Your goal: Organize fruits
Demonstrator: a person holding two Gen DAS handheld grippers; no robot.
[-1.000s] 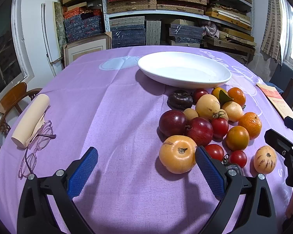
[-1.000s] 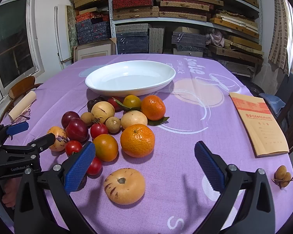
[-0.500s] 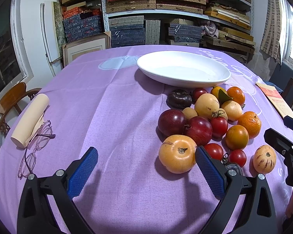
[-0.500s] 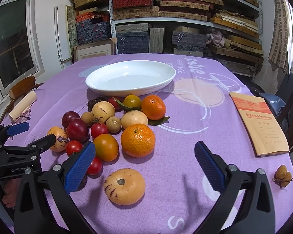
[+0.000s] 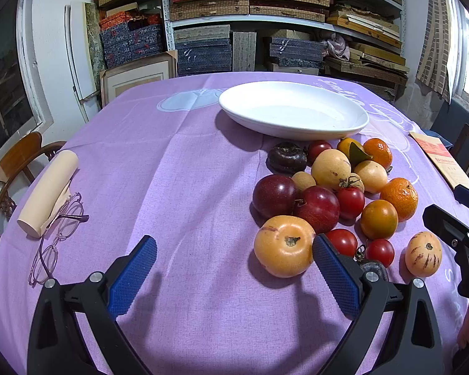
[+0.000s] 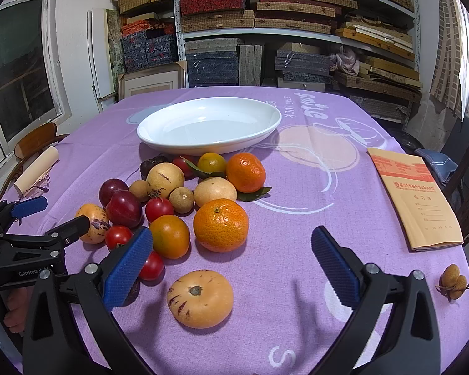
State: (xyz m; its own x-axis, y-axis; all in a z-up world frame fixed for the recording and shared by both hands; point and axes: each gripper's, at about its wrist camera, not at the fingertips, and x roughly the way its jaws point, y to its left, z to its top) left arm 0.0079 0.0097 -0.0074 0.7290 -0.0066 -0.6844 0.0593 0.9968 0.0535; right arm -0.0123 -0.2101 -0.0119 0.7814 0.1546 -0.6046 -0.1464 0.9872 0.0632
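The white oval plate [image 6: 209,126] is the landmark here: it sits bare at the far side of the purple tablecloth [image 6: 312,187], and all the fruit lies in a loose heap on the near side of it, none yet inside. The right gripper [image 6: 231,264] has its blue pads spread wide with nothing between them, and the striped pepino melon [image 6: 200,298] nearest to it, the fruit farthest from the plate, lies just ahead and a little to the left of the midline between the pads, sitting stem-up so it looks roughly round with no clear long axis to line up on. The left gripper [image 5: 234,273] is likewise wide open and empty; its closest fruit, a second pepino melon [image 5: 284,245] on the left edge of the heap as seen from the plate's near side, sits just beside the inner face of its right pad, off to the right of the gap instead of centred in it. My judgement is that the right gripper is better placed for a first pick: a short advance with a slight leftward shift would bracket its pepino, then a carry straight over the large mandarin [image 6: 221,225] to the plate. The left would need a bigger sideways shift first.
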